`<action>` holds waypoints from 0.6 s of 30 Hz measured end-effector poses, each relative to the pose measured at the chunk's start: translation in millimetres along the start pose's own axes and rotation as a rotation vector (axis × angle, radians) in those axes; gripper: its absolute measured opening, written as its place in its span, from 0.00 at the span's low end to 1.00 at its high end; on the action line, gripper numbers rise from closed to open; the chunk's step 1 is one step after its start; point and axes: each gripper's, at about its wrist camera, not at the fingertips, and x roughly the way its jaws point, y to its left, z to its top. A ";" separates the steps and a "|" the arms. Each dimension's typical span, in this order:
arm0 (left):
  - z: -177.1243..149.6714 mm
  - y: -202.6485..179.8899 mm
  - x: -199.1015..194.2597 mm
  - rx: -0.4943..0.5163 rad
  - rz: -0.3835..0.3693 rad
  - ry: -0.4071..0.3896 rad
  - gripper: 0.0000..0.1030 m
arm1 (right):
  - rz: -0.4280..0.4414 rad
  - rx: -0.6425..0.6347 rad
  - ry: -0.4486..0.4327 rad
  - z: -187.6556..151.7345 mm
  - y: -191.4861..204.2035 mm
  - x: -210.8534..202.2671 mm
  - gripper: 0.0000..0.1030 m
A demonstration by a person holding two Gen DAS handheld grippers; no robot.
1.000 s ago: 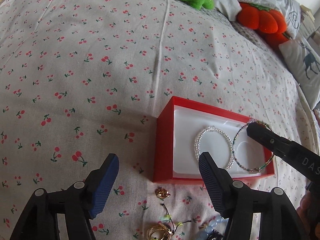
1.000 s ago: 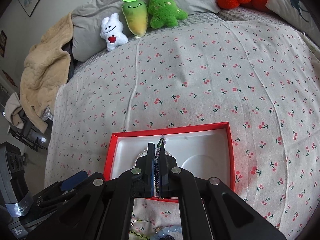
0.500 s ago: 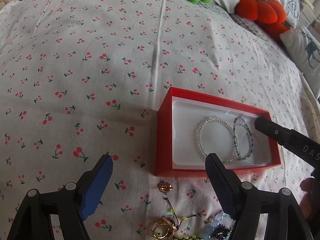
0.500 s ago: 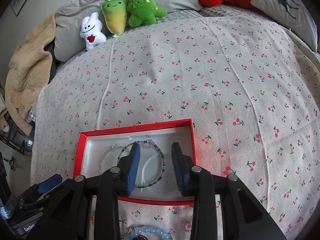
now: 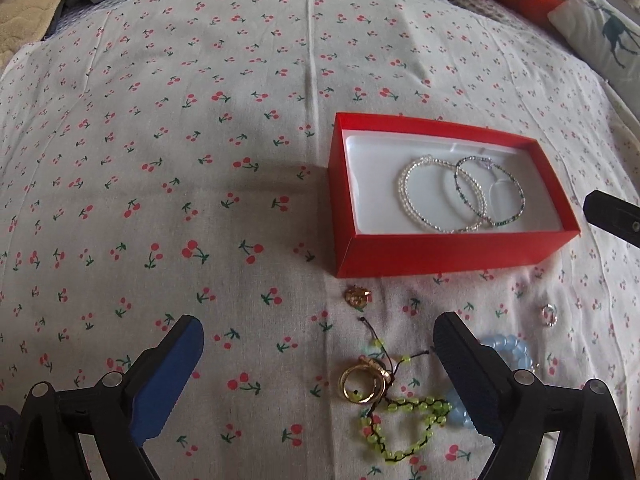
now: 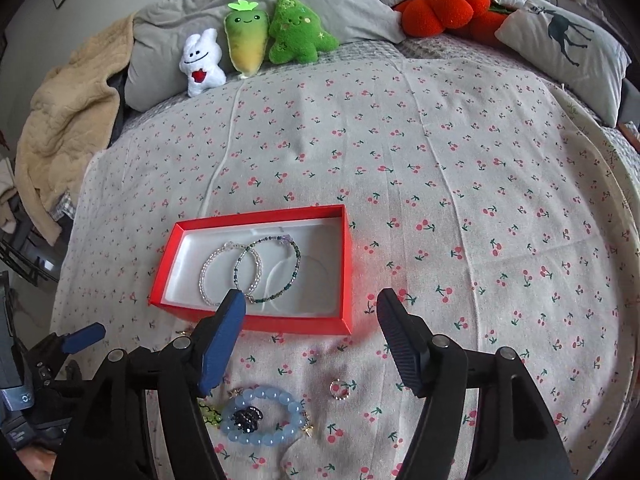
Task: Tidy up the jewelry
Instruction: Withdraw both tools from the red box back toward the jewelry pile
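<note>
A red box (image 5: 448, 254) (image 6: 168, 258) with a white liner lies on the cherry-print bedspread. In it lie a clear bead bracelet (image 5: 412, 204) (image 6: 208, 268) and a dark green bead bracelet (image 5: 516, 196) (image 6: 294, 276), overlapping. Loose jewelry lies in front of the box: gold rings (image 5: 360, 384), a lime bead cord (image 5: 400, 428), a pale blue bead bracelet (image 6: 264, 420) (image 5: 512, 350), a small silver ring (image 6: 340, 389) (image 5: 549, 315) and a gold charm (image 5: 356, 295). My left gripper (image 5: 320, 364) is open and empty above the loose pieces. My right gripper (image 6: 312, 328) is open and empty just in front of the box.
Plush toys (image 6: 256, 40) and an orange plush (image 6: 444, 6) sit by grey pillows at the bed's head. A deer-print pillow (image 6: 560, 48) lies at the right edge. A tan blanket (image 6: 60, 120) hangs at the left. The right gripper's tip (image 5: 612, 216) shows beside the box.
My right gripper opened and let the dark green bracelet drop into the box, then pulled back. Both grippers drew back from the box.
</note>
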 end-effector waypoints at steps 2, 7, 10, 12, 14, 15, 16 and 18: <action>-8.0 0.4 -1.4 0.014 0.003 0.008 0.93 | -0.012 -0.023 0.009 -9.8 -1.2 -4.2 0.69; -28.1 -0.9 -9.0 0.054 -0.010 0.013 0.93 | -0.020 -0.077 0.044 -35.2 0.1 -8.3 0.70; -39.5 -2.0 -11.6 0.078 -0.021 0.015 0.93 | -0.026 -0.120 0.074 -51.1 1.1 -7.6 0.70; -47.4 -3.7 -11.1 0.100 -0.025 0.017 0.93 | -0.036 -0.141 0.094 -60.8 0.4 -6.0 0.70; -55.8 -7.4 -8.0 0.135 -0.021 0.019 0.93 | -0.047 -0.164 0.116 -69.5 -0.9 -3.6 0.70; -60.0 -9.4 -5.6 0.159 -0.016 0.024 0.93 | -0.052 -0.176 0.126 -73.7 -1.7 -2.4 0.70; -64.4 -11.0 -3.4 0.178 -0.011 0.025 0.93 | -0.058 -0.186 0.133 -77.8 -2.7 -1.4 0.70; -72.1 -12.7 0.8 0.205 -0.007 0.030 0.93 | -0.070 -0.210 0.147 -85.7 -3.3 1.2 0.70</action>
